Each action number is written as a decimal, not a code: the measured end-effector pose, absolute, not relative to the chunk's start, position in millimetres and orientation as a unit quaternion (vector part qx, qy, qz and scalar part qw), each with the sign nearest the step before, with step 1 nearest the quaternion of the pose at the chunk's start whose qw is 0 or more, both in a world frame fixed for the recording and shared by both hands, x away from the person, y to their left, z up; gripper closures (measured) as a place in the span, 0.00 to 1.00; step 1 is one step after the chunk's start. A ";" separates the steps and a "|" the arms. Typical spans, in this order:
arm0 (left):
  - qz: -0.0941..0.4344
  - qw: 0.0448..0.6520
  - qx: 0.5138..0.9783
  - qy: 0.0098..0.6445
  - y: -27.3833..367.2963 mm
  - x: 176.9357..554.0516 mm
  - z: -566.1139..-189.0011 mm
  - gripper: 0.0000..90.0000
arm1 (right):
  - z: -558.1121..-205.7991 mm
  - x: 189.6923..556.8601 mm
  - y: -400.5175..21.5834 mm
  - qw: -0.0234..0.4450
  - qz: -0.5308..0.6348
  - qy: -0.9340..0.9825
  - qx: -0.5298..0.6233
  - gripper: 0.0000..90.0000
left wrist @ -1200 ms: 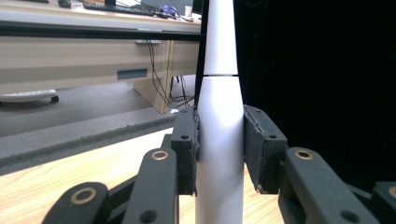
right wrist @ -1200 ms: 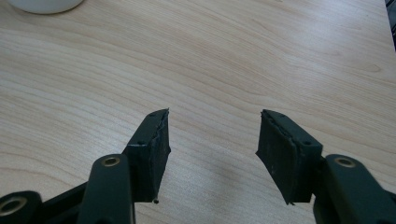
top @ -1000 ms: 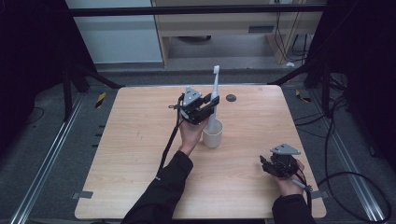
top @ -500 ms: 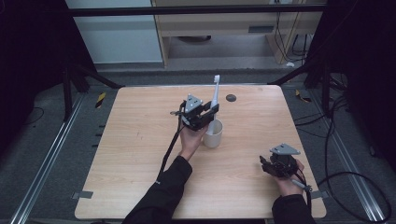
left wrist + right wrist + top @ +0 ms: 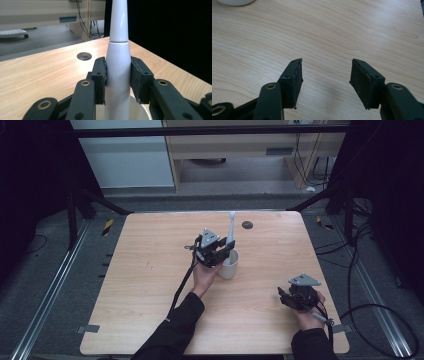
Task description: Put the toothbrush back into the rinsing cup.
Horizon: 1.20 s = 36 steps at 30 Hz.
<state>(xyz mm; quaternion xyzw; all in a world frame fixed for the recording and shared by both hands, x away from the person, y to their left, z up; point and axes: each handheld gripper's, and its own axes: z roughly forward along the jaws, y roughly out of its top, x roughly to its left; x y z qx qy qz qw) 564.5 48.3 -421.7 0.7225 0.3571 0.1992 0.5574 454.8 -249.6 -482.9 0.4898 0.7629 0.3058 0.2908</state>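
Observation:
A white electric toothbrush (image 5: pixel 231 226) stands upright with its lower end inside a white cup (image 5: pixel 230 267) near the middle of the wooden table (image 5: pixel 150 270). My left gripper (image 5: pixel 225 251) is shut on the toothbrush handle just above the cup. In the left gripper view both pads (image 5: pixel 100 75) press the toothbrush handle (image 5: pixel 118 62) from either side, and the cup rim (image 5: pixel 141 111) shows below. My right gripper (image 5: pixel 286 297) rests at the table's front right, open, nothing between its fingers (image 5: pixel 325 72).
A round cable hole (image 5: pixel 247 224) lies in the table behind the cup, also visible as the hole (image 5: pixel 84 56) in the left gripper view. The cup's base (image 5: pixel 235 2) sits at the top left of the right gripper view. Dark frame legs and cables surround the table.
My left gripper has sunk with the toothbrush, bringing its lower end down into the cup. The right gripper has stayed in place.

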 end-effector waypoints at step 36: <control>0.198 0.518 0.761 0.337 59.1 548.7 -423.0 0.60 | -482.0 454.2 -247.9 0.295 0.304 0.762 0.490 0.47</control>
